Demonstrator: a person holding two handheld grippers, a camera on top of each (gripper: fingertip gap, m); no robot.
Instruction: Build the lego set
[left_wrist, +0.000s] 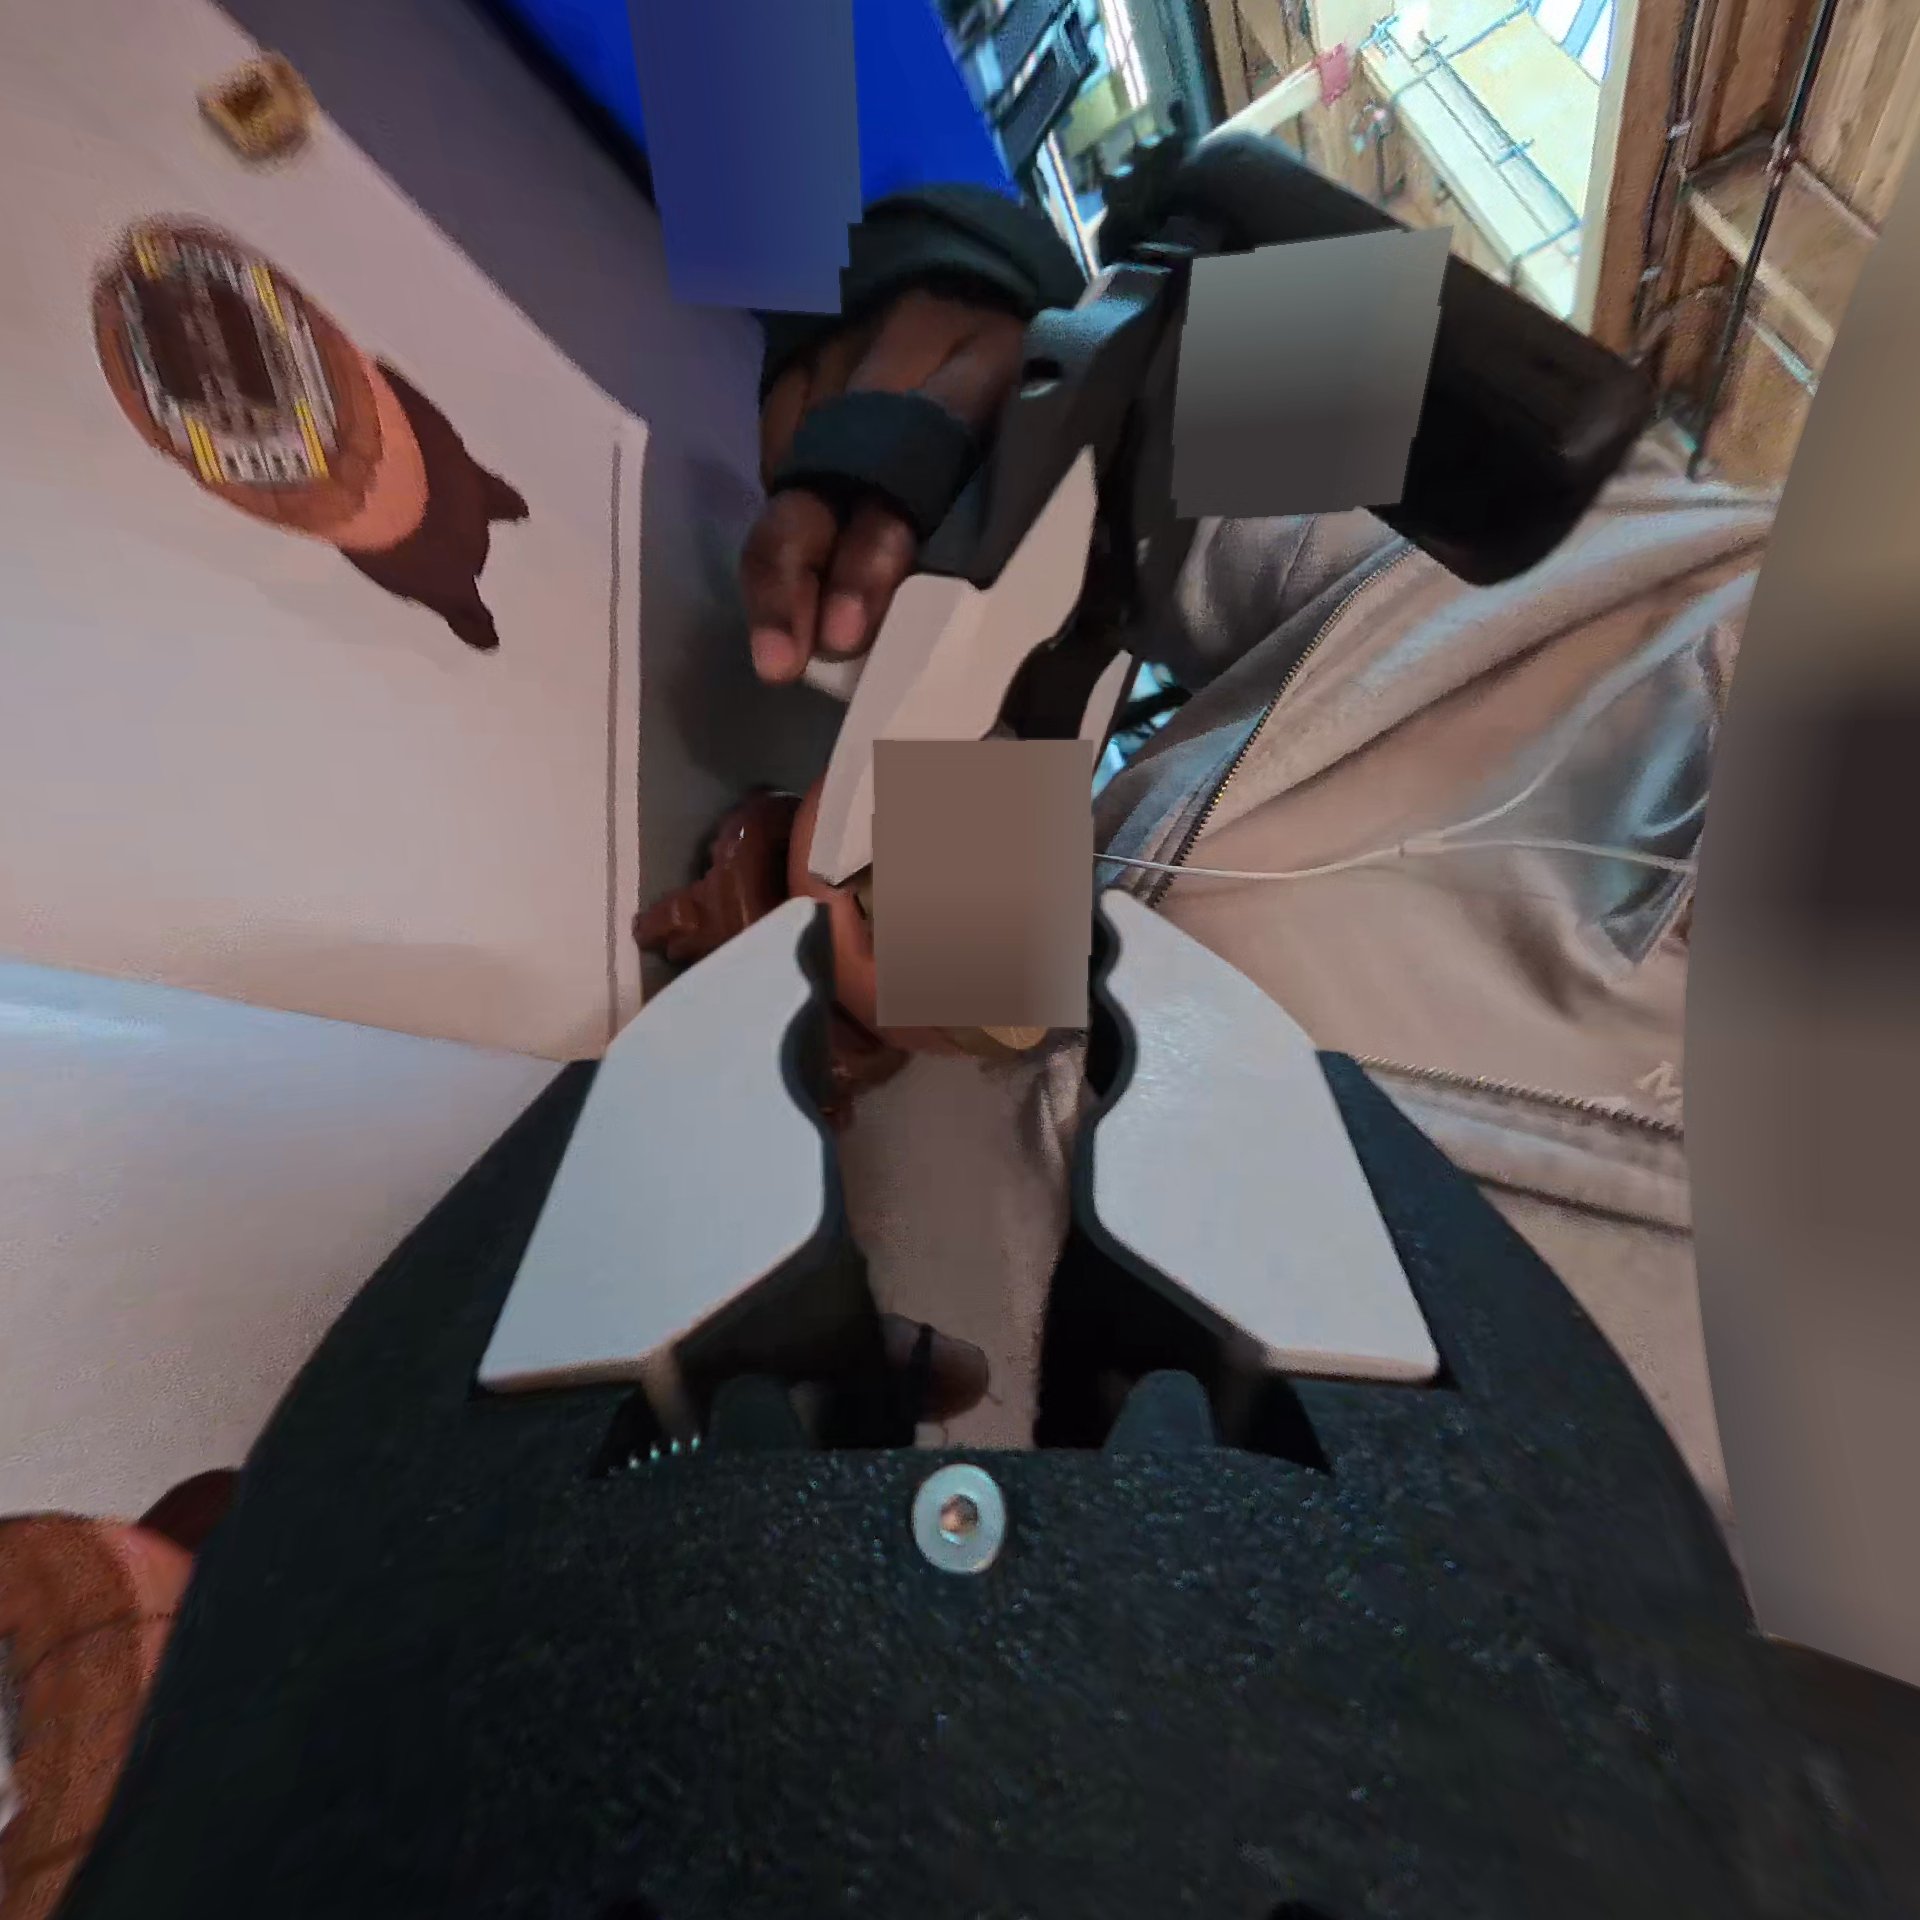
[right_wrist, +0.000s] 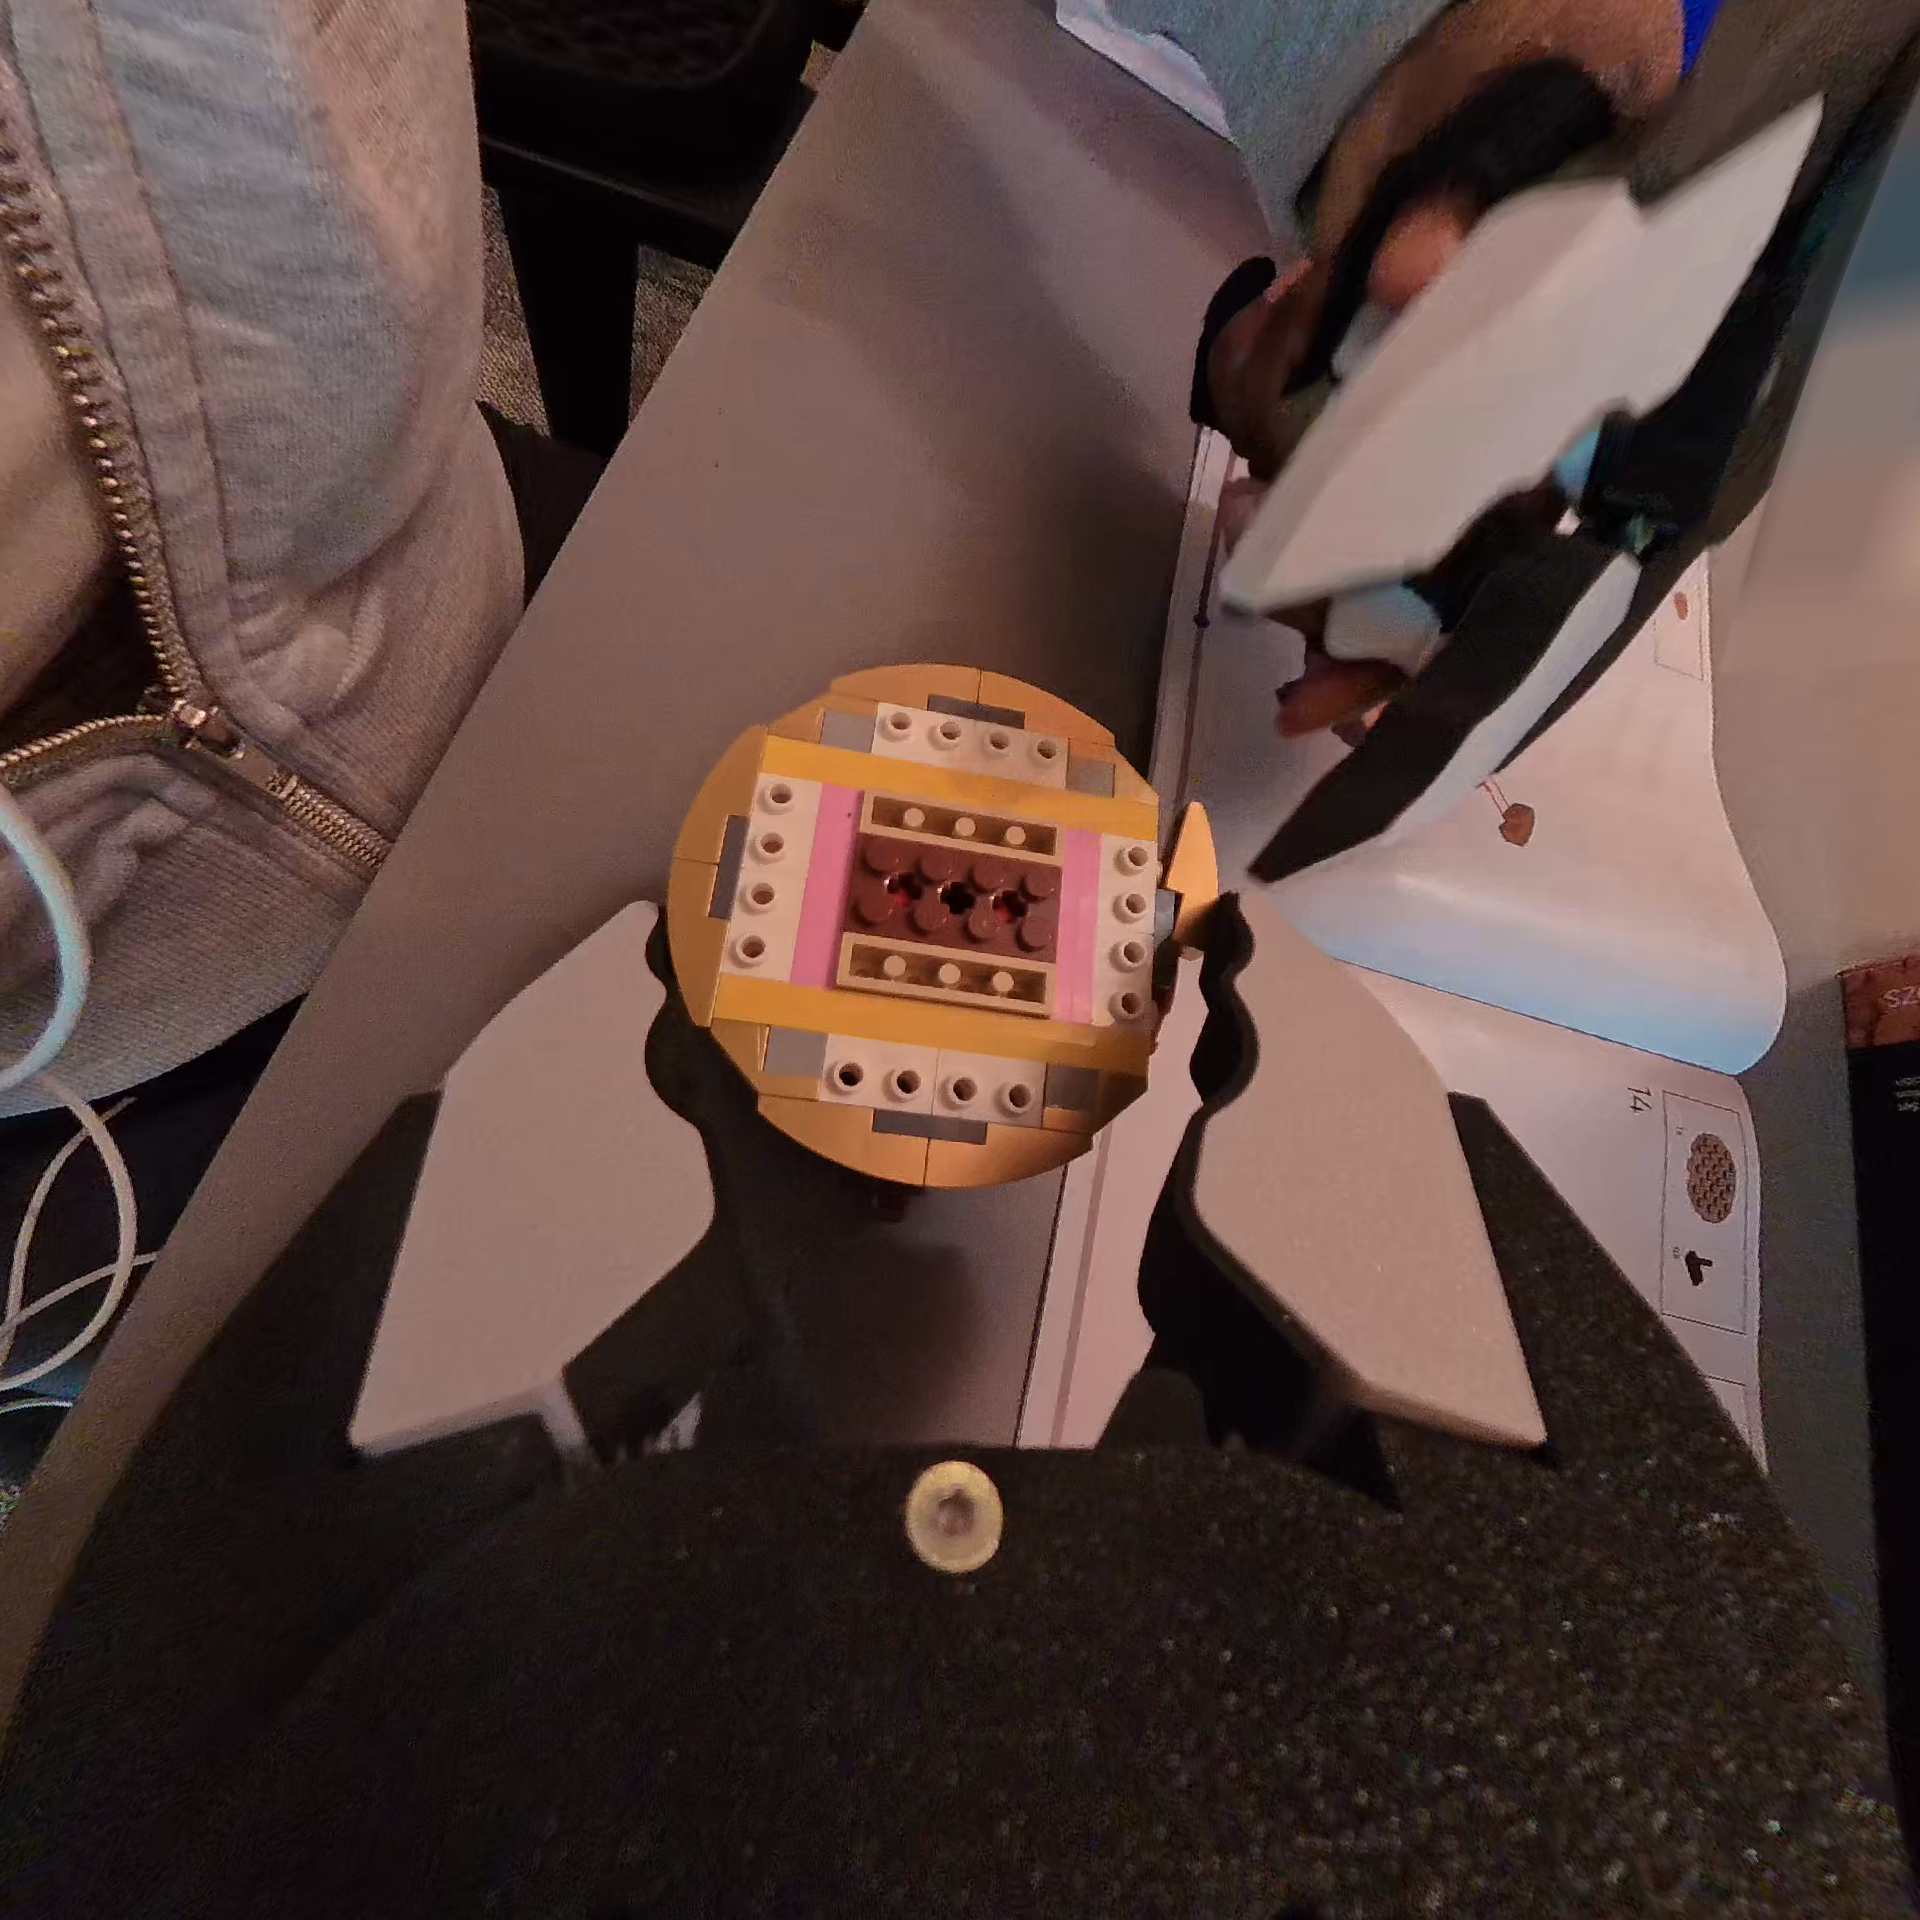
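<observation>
My right gripper (right_wrist: 940, 925) is shut on a round tan lego build (right_wrist: 914, 790). The build has white studded bricks, yellow and pink strips and a brown studded centre, and I hold it above the grey table (right_wrist: 883, 416). My left gripper (left_wrist: 961, 935) points at the build's side. It also shows in the right wrist view (right_wrist: 1247, 738), close to the build's right edge, with a small brown piece (right_wrist: 1335, 691) between its fingertips. In the left wrist view a blurred patch covers most of the gap. Brown parts (left_wrist: 717, 894) show beside the left finger, under the right gripper's white fingers (left_wrist: 935, 644).
An open instruction booklet (right_wrist: 1558, 935) lies on the table to the right and also shows in the left wrist view (left_wrist: 312, 675). A person in a grey zipped jacket (right_wrist: 208, 416) sits close by, with a white cable (right_wrist: 62, 1039). A dark box (right_wrist: 1881, 1143) stands at the right edge.
</observation>
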